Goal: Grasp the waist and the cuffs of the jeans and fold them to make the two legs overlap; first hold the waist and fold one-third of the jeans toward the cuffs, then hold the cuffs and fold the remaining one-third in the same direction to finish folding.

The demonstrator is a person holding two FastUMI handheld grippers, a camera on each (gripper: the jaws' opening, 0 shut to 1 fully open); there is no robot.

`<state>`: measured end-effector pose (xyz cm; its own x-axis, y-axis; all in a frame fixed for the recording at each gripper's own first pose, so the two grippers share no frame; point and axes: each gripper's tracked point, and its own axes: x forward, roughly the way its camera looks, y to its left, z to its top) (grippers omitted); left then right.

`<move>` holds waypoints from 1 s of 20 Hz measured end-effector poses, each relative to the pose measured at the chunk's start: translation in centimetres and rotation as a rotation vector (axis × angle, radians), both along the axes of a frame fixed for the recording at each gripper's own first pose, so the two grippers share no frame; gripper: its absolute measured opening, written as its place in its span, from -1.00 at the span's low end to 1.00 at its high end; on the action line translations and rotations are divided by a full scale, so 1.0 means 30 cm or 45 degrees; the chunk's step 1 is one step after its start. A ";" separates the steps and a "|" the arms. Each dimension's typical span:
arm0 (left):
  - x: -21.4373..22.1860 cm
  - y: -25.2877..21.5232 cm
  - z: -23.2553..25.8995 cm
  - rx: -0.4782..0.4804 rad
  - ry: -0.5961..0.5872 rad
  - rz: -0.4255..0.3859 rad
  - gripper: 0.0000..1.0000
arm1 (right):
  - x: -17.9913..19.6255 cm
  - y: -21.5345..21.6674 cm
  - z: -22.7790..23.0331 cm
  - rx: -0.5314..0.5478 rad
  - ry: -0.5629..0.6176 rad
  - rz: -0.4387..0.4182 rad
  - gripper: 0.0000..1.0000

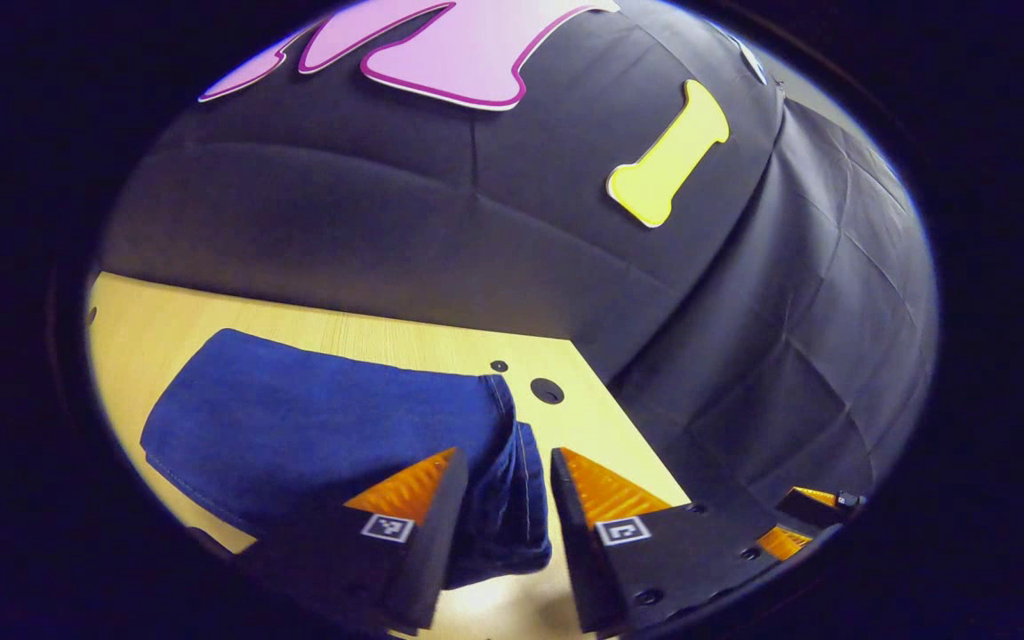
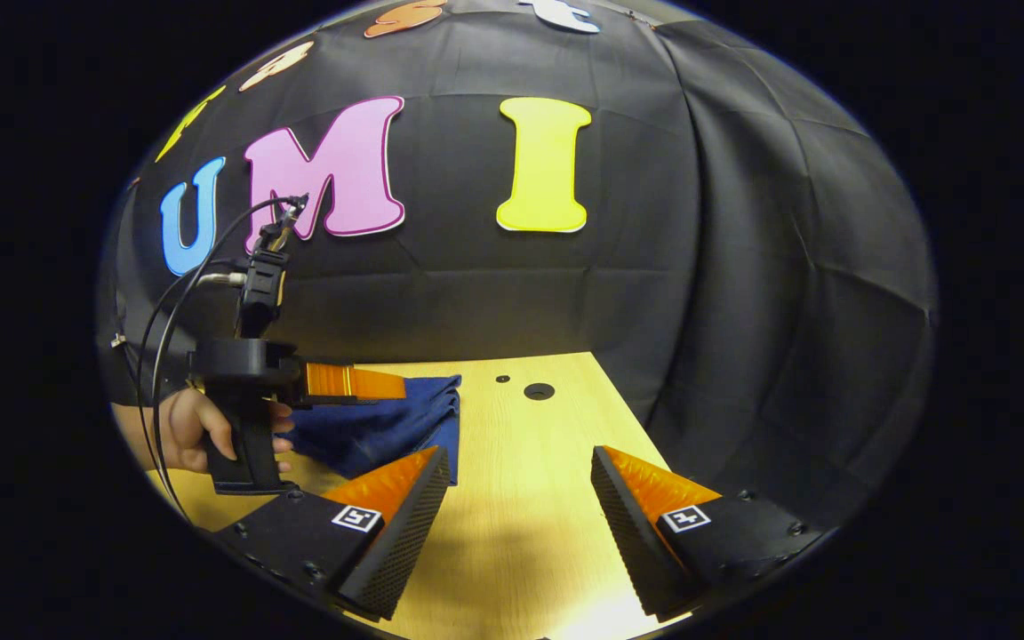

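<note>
- blue jeans (image 1: pixel 316 436) lie folded in a thick stack on the pale wood tabletop (image 1: pixel 210 324), toward 9 o'clock in the left gripper view.
- the left tongs (image 1: pixel 503 498) are open, hanging over the stack's layered edge, not pinching it.
- the right tongs (image 2: pixel 516 498) are open over bare tabletop.
- a hand (image 2: pixel 196 427) holds the left tongs at 9 o'clock in the right gripper view.

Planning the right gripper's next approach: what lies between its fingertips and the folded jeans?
In the right gripper view, only bare table separates the right gripper from the jeans.
</note>
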<state>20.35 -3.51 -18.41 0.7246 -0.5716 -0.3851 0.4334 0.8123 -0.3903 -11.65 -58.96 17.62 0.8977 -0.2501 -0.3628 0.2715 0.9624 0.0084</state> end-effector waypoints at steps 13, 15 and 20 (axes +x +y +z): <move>-0.814 0.920 0.704 0.203 -0.686 0.462 0.93 | -0.236 0.484 0.599 -0.075 -0.378 0.112 0.95; -0.970 1.042 0.737 0.216 -0.705 0.516 0.92 | -0.296 0.590 0.683 -0.068 -0.433 0.145 0.96; -1.248 1.271 0.745 0.196 -0.714 0.646 0.93 | -0.459 0.788 0.767 -0.134 -0.496 0.229 0.95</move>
<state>-17.10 34.61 3.94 0.9938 -0.0869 0.0689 0.0929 0.9917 -0.0887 -25.41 -35.34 40.63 0.9950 -0.0947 0.0307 0.0955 0.9952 -0.0232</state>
